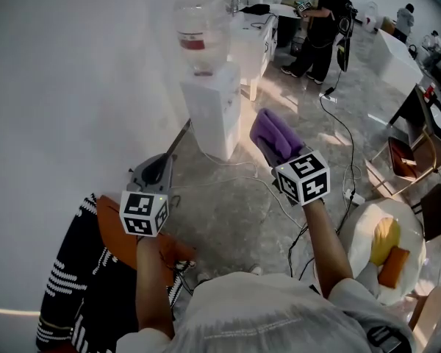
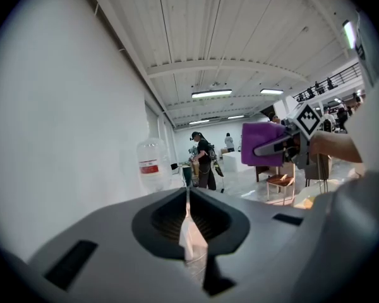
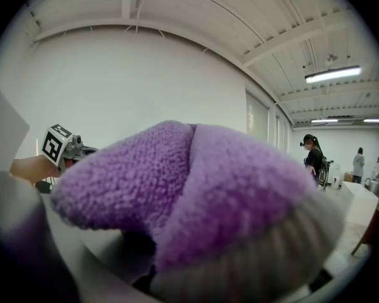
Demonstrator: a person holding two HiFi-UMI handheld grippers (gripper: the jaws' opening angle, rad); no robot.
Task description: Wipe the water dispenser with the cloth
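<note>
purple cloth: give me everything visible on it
The cloth is purple, fluffy microfibre by its look, folded into a thick wad with a crease down its middle. The right gripper is shut on it; it bulges over the jaws. It is held in the air, short of the water dispenser, touching nothing else.
</note>
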